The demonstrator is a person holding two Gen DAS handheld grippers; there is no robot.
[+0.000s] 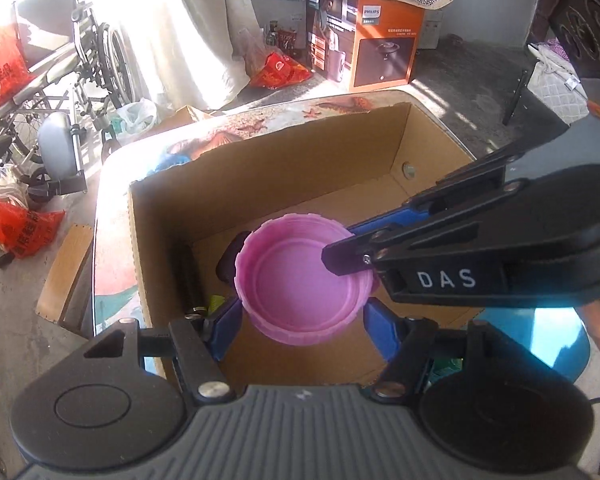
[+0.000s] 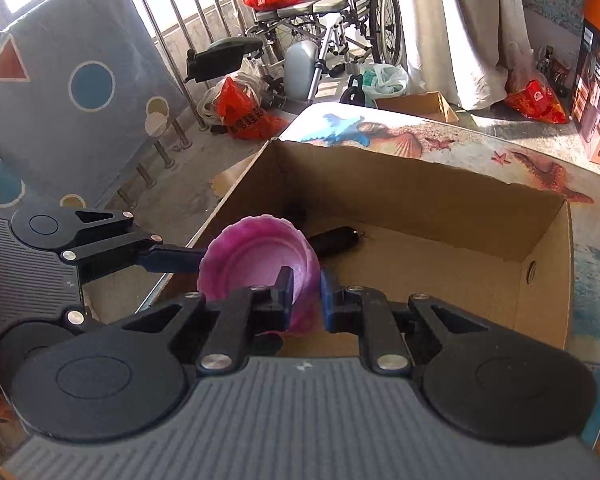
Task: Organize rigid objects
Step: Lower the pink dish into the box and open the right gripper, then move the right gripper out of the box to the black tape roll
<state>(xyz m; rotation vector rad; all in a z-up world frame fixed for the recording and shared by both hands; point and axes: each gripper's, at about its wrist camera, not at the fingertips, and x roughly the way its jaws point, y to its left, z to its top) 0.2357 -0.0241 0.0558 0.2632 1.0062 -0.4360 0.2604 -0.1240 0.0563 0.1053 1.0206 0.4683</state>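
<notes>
Closest to my left camera, I see my left gripper (image 1: pixel 302 330) with its blue-padded fingers (image 1: pixel 227 330) spread about halfway, one on each side of a pink round plastic lid with ribbed rim (image 1: pixel 300 284). The pads look to press on the outer rim, so I judge this gripper has hold of the lid. From the right side my right gripper (image 1: pixel 334 258) reaches in, and its fingers are closed almost fully, pinching the thin wall of the same lid. In the right wrist view I see this pinch well: one black finger (image 2: pixel 284 292) is inside the lid (image 2: pixel 260 268) and the blue pad is outside, with the pink wall between them (image 2: pixel 306 300). So both grippers hold the lid together, and it hangs in the air over the near end of an open brown cardboard box (image 1: pixel 420 140).

Below the lid, on the box floor, lies a dark cylindrical object (image 2: pixel 336 240); I cannot tell what it is. The box stands on a surface with a printed sea picture of shells and starfish (image 2: pixel 440 142).

Farther away, on the floor, are red plastic bags (image 1: pixel 20 228), a folded wheelchair (image 1: pixel 80 60), a white curtain (image 1: pixel 188 32) and an orange printed carton (image 1: pixel 364 36).
</notes>
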